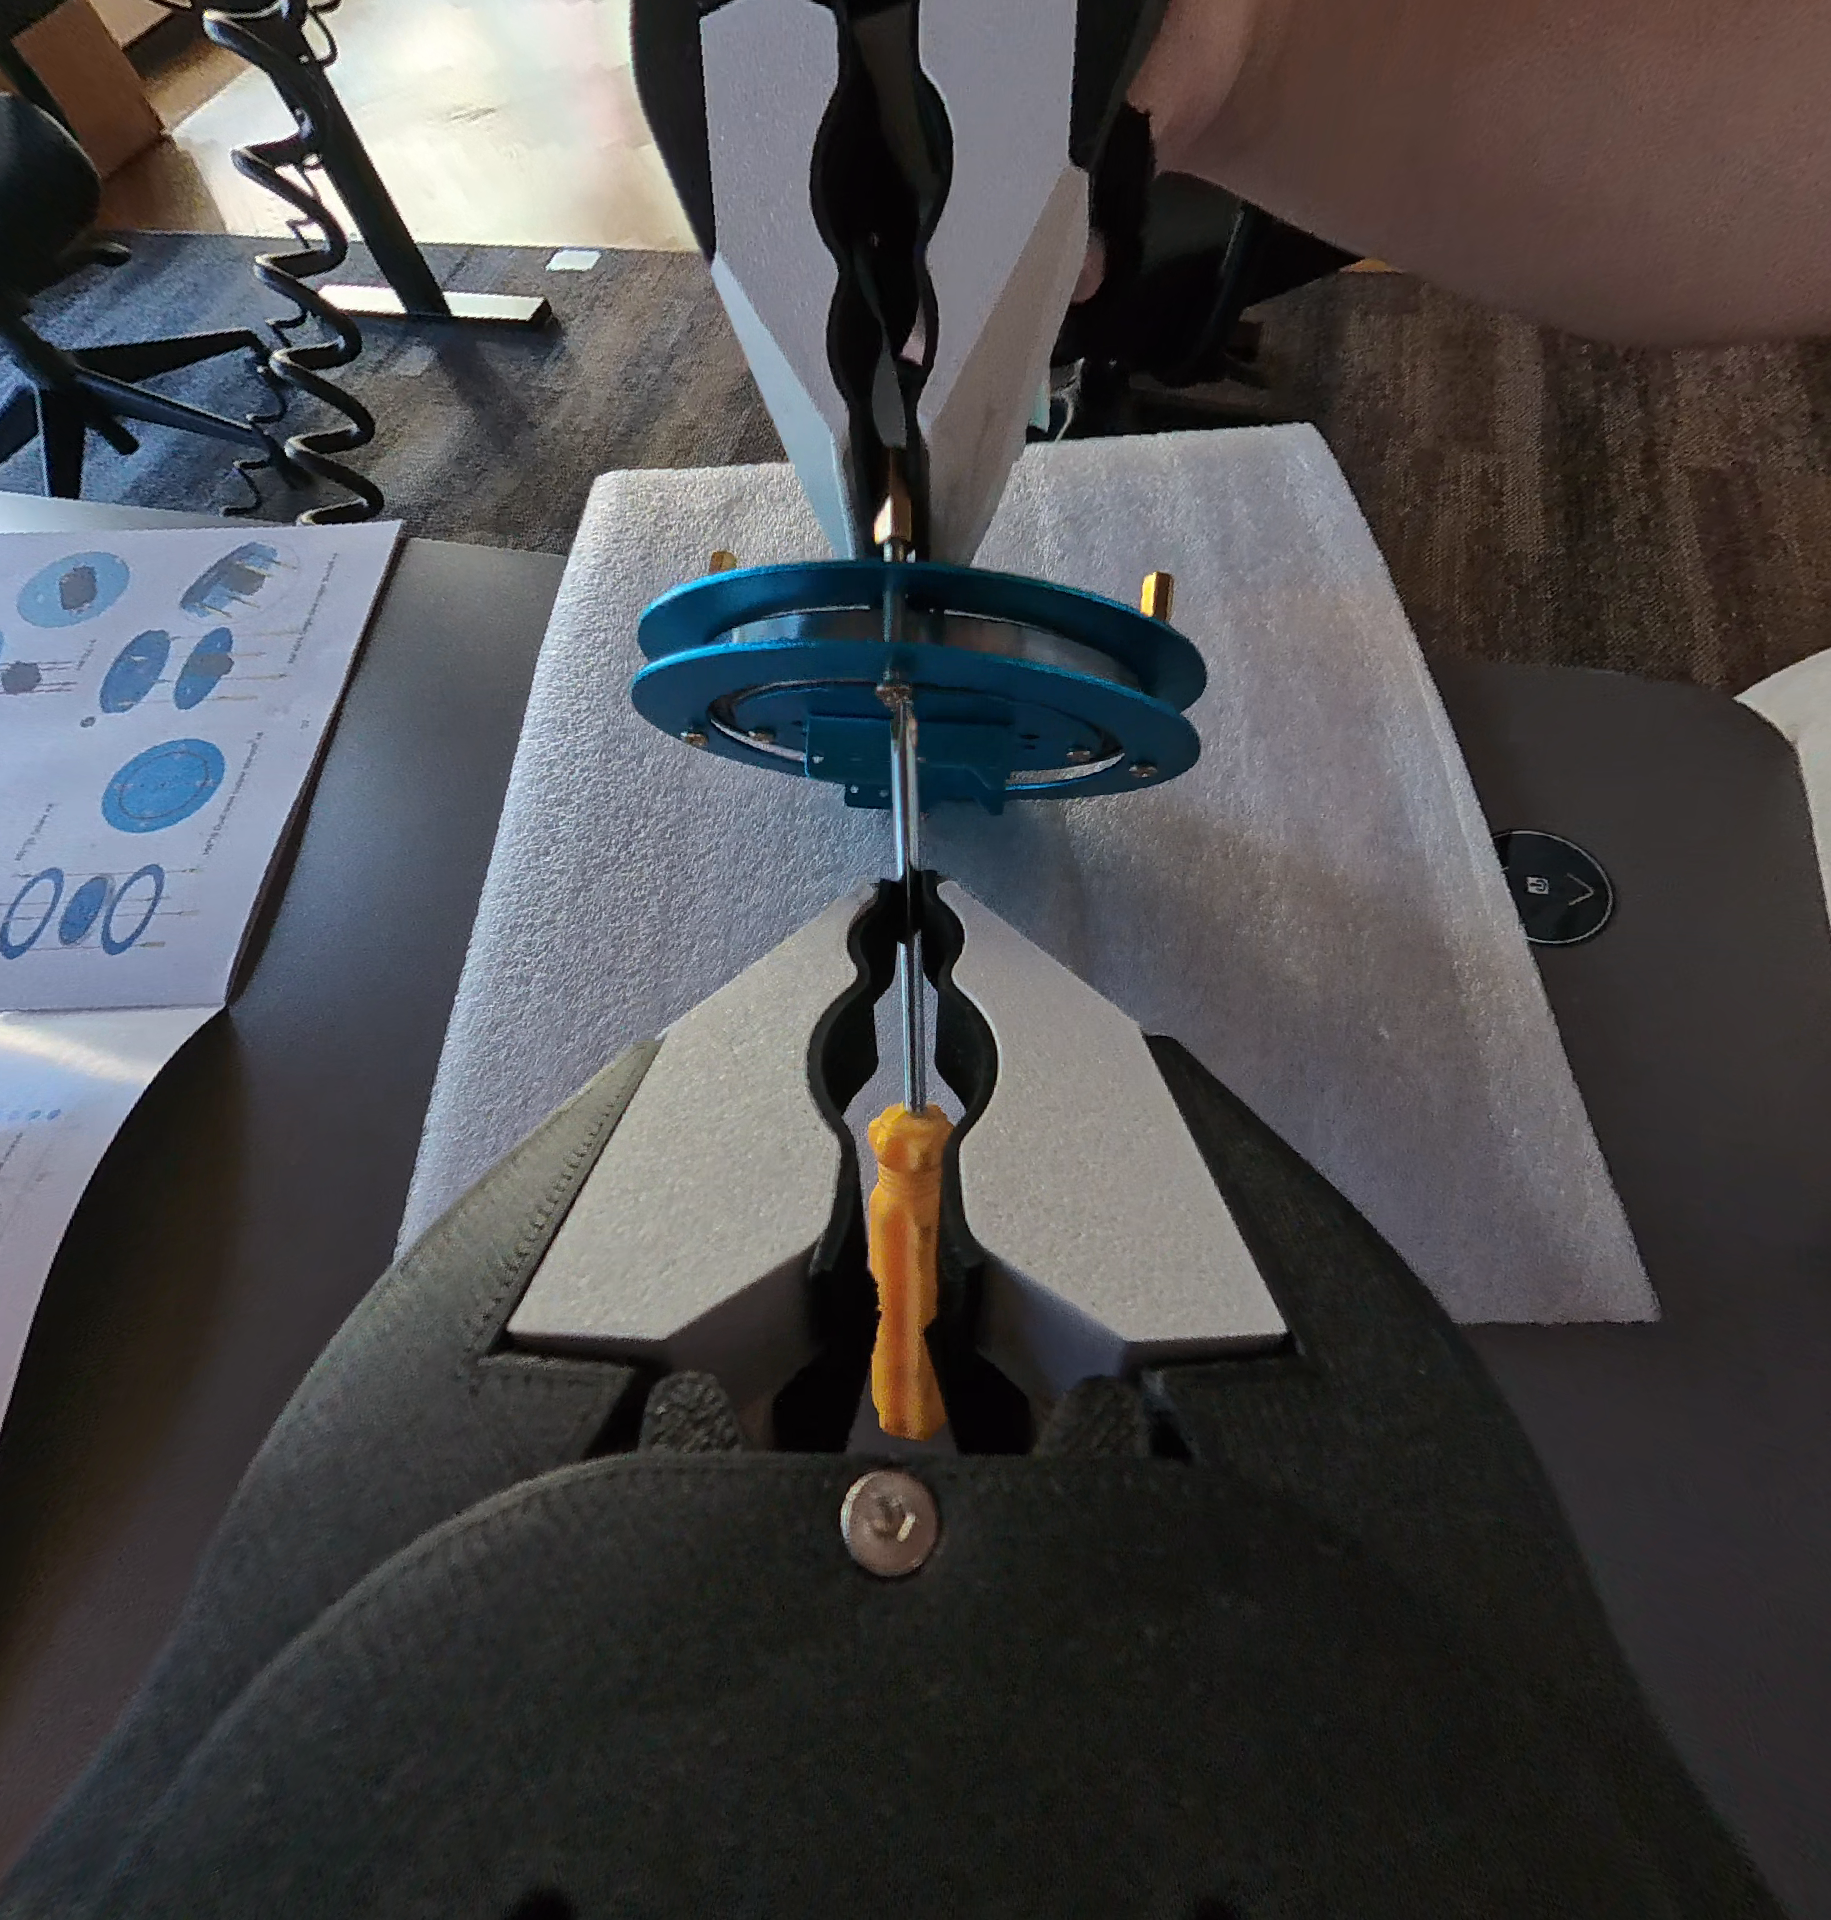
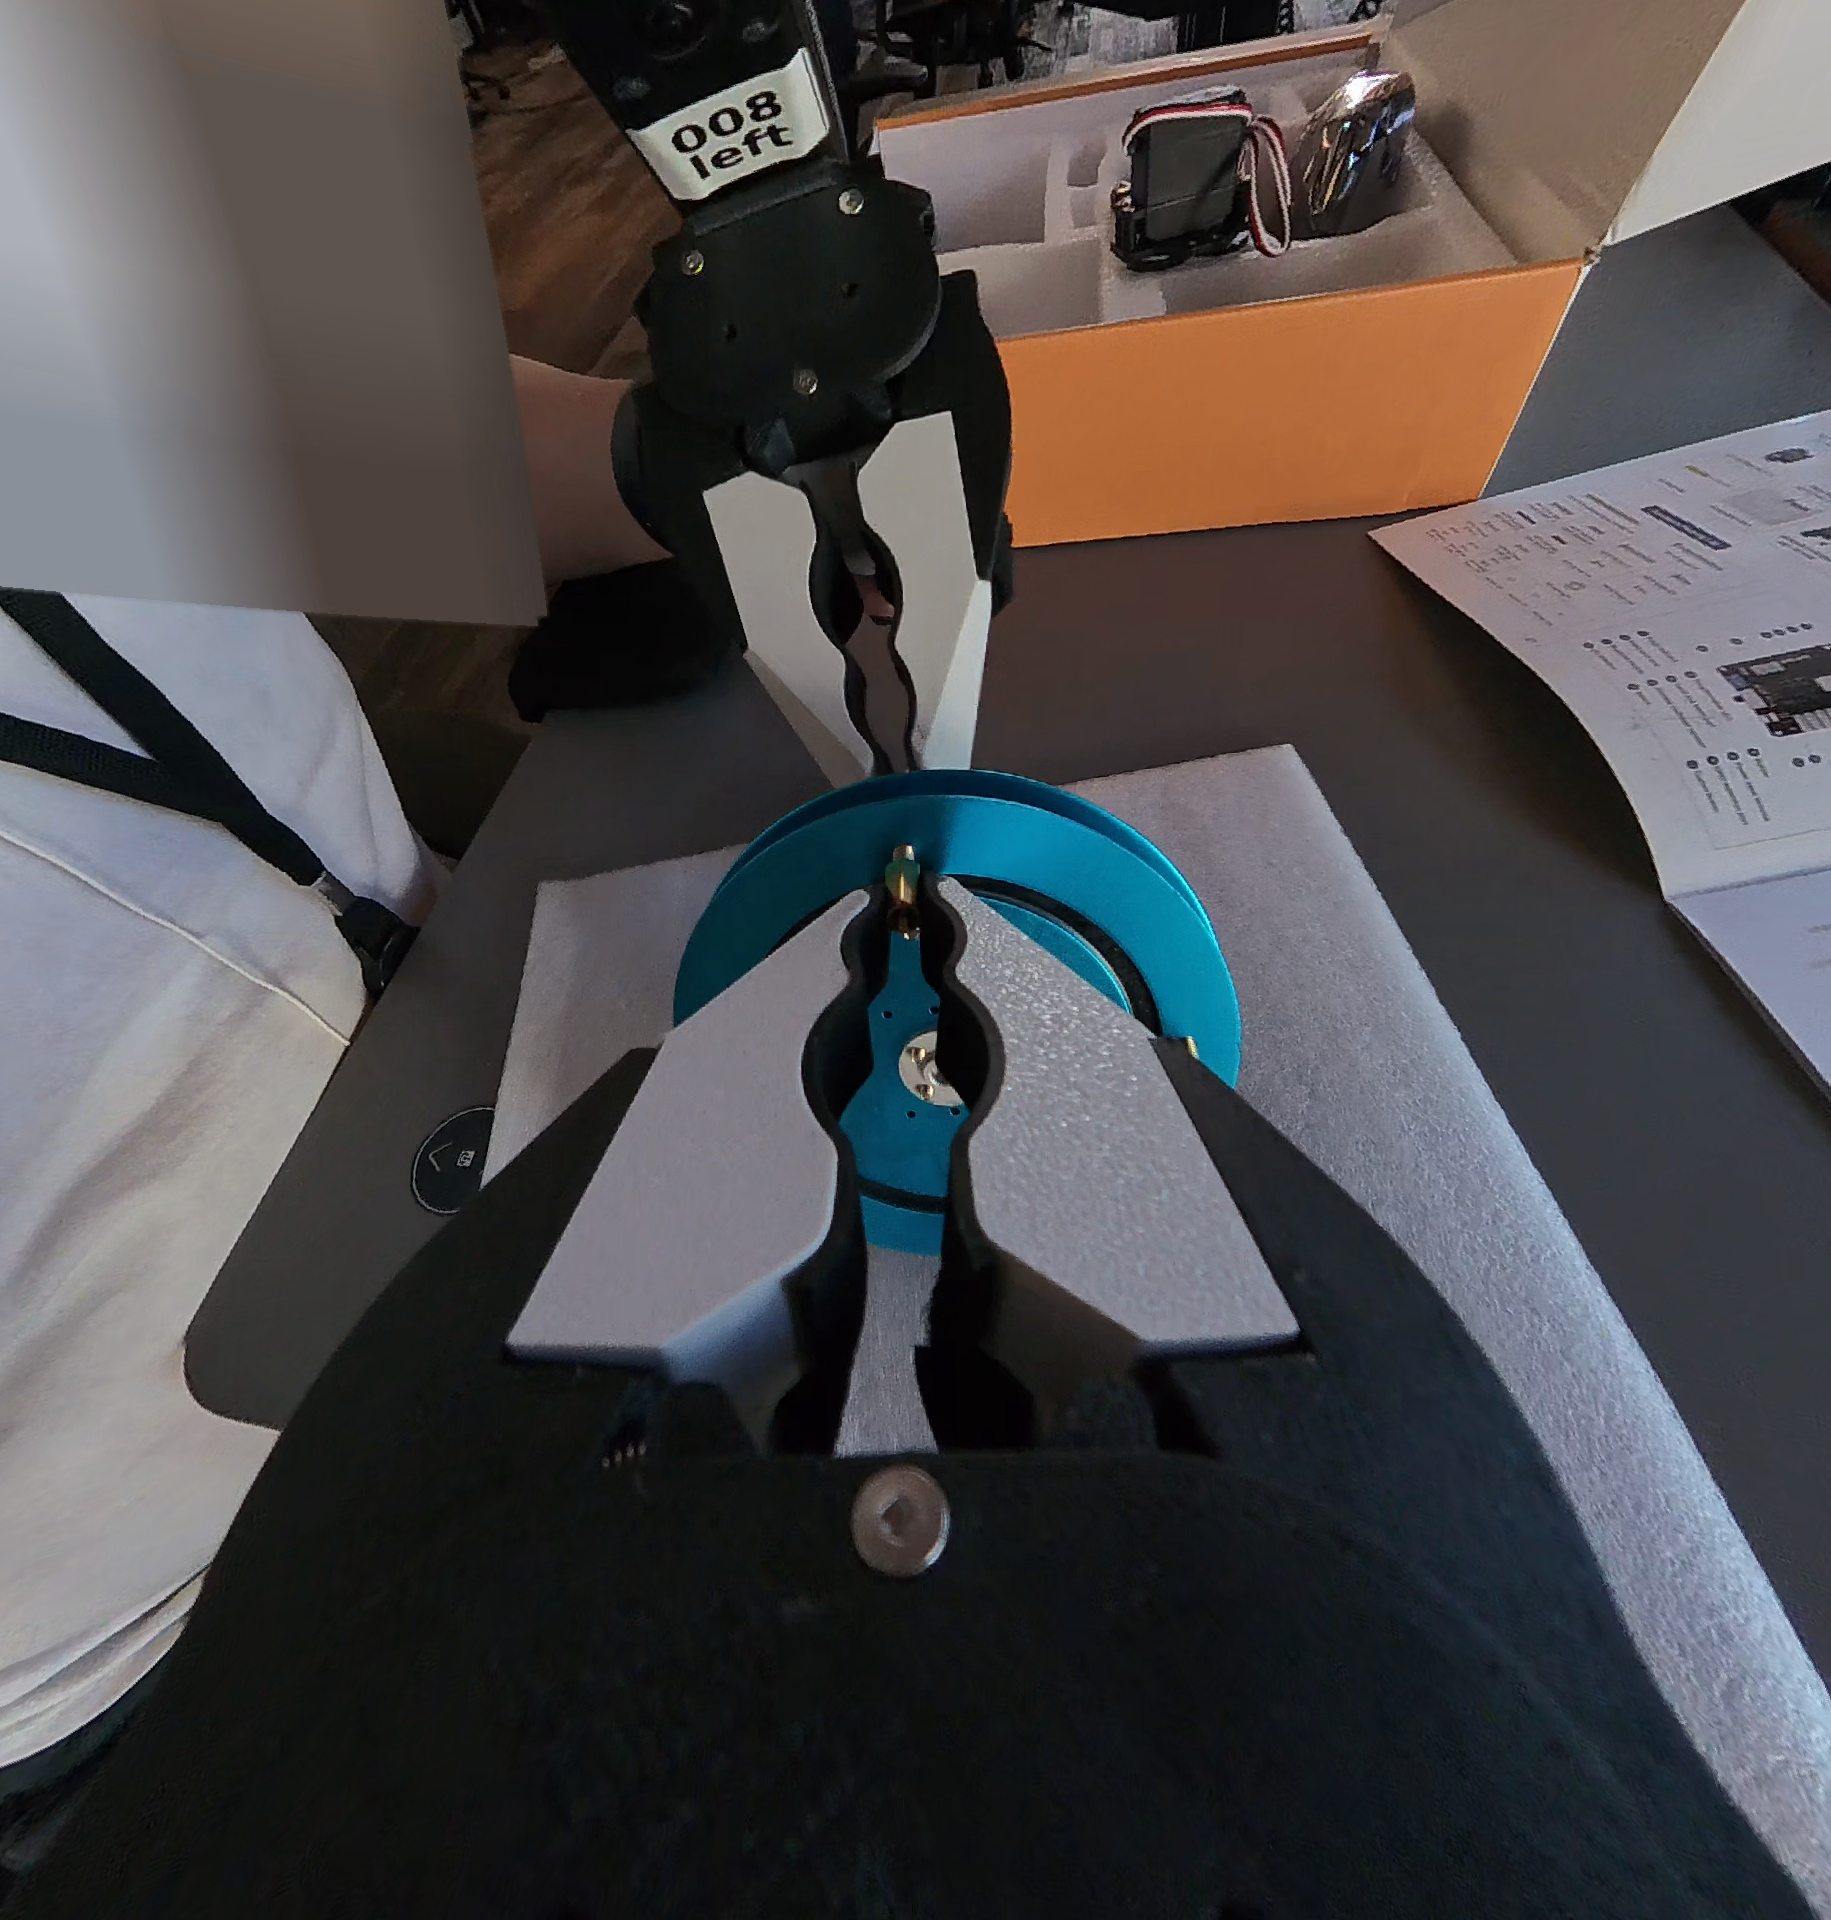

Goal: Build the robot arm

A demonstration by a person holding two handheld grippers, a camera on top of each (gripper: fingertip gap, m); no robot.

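Two handheld grippers are meeting across one blue disc assembly (image 1: 916, 691) that is standing over a white foam sheet (image 1: 1254, 935) on a dark desk (image 1: 1669, 1455).

Left gripper (image 1: 916, 894): its two fingers are closing on one small screwdriver (image 1: 906, 1268) with an orange handle. The handle is lying in the channel between the fingers, and the steel shaft is passing out between the fingertips. The tip is resting on one screw head at the near plate's rim.

Right gripper (image 2: 916, 894): its two fingers are pinching one brass standoff (image 2: 903, 883) that is projecting from the far plate. In the left wrist view this gripper (image 1: 895, 520) is coming down from the top of the frame.

The assembly is made of two blue plates stacked face to face with a gap between them. Three brass standoffs are visible in the left wrist view: one in the fingers and one at each side of the rear plate.

Surroundings: two printed instruction sheets are lying at the left of the left wrist view, the nearer one (image 1: 152, 758) carrying blue diagrams. One orange box (image 2: 1275, 384) is standing open behind the foam, with one servo-like black part and one shiny dark object in its insert. One round black disc (image 1: 1555, 888) is set in the desk. A person in a white shirt (image 2: 111, 1039) is sitting at the left of the right wrist view.
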